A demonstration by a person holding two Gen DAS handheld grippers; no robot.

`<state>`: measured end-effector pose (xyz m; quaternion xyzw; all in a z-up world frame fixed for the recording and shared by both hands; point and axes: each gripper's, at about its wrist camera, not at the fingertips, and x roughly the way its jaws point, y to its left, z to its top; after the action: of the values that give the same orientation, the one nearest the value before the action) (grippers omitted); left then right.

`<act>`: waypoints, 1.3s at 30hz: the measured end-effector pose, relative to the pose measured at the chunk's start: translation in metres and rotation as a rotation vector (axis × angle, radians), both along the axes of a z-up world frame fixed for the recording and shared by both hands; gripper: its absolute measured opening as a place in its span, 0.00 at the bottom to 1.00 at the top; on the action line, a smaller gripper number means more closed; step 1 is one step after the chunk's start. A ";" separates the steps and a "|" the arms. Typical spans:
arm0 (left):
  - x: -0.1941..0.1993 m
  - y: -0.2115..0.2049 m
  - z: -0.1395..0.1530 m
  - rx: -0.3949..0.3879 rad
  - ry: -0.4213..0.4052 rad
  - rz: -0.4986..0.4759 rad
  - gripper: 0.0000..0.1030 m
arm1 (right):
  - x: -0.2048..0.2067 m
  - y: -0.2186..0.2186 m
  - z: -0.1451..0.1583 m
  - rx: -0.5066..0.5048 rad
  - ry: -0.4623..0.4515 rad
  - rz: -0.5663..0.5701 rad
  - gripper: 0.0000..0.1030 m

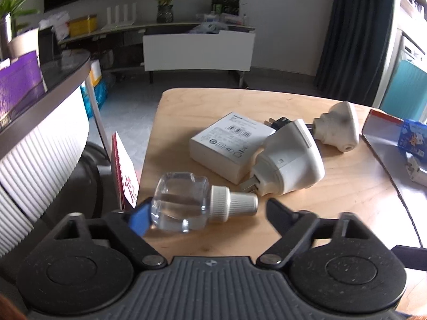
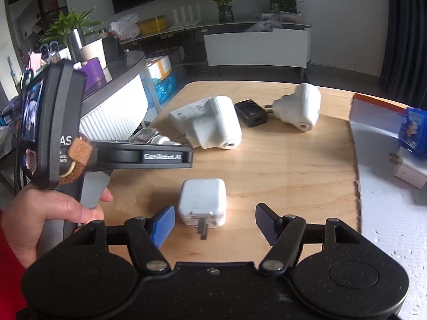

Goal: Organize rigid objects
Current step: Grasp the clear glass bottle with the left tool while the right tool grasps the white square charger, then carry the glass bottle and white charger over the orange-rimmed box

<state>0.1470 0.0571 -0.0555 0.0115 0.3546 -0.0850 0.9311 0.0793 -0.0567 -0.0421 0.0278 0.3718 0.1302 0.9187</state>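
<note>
A clear glass bottle [image 1: 181, 205] with a ribbed white neck lies on its side at the table's [image 1: 333, 208] near-left edge. Just beyond its neck lies a large white plug-in unit [image 1: 289, 165], tipped over with its prongs toward the bottle. Behind that unit a flat white box [image 1: 229, 146] rests label-up, touching it. A black charger [image 2: 250, 112] lies just past the unit, and a second white plug-in unit [image 1: 337, 126] beyond it. A white cube charger [image 2: 202, 201] sits well apart, prongs facing the viewer.
</note>
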 end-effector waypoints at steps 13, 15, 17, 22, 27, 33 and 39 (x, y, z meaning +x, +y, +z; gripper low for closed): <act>-0.012 0.010 0.004 -0.047 -0.002 0.000 0.76 | 0.016 0.014 -0.017 -0.033 -0.006 0.009 0.49; -0.014 0.011 0.007 -0.058 -0.003 0.002 0.76 | 0.015 0.010 -0.016 -0.016 -0.008 -0.002 0.49; -0.018 0.011 0.010 -0.064 -0.009 0.004 0.76 | 0.011 0.007 -0.015 -0.018 -0.022 -0.011 0.49; -0.033 0.007 0.020 -0.076 -0.043 -0.005 0.76 | 0.001 -0.001 -0.005 -0.026 -0.054 -0.019 0.49; -0.045 0.000 0.030 -0.078 -0.058 -0.013 0.76 | -0.010 -0.013 0.009 -0.024 -0.099 -0.044 0.49; -0.066 -0.012 0.040 -0.091 -0.072 0.004 0.76 | -0.026 -0.032 0.029 -0.025 -0.157 -0.068 0.49; -0.081 -0.027 0.040 -0.101 -0.047 0.037 0.76 | -0.039 -0.054 0.039 -0.019 -0.174 -0.105 0.49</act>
<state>0.0661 0.0305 -0.0159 -0.0401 0.3280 -0.0854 0.9400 0.0405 -0.1111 -0.0031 0.0273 0.2900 0.0801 0.9533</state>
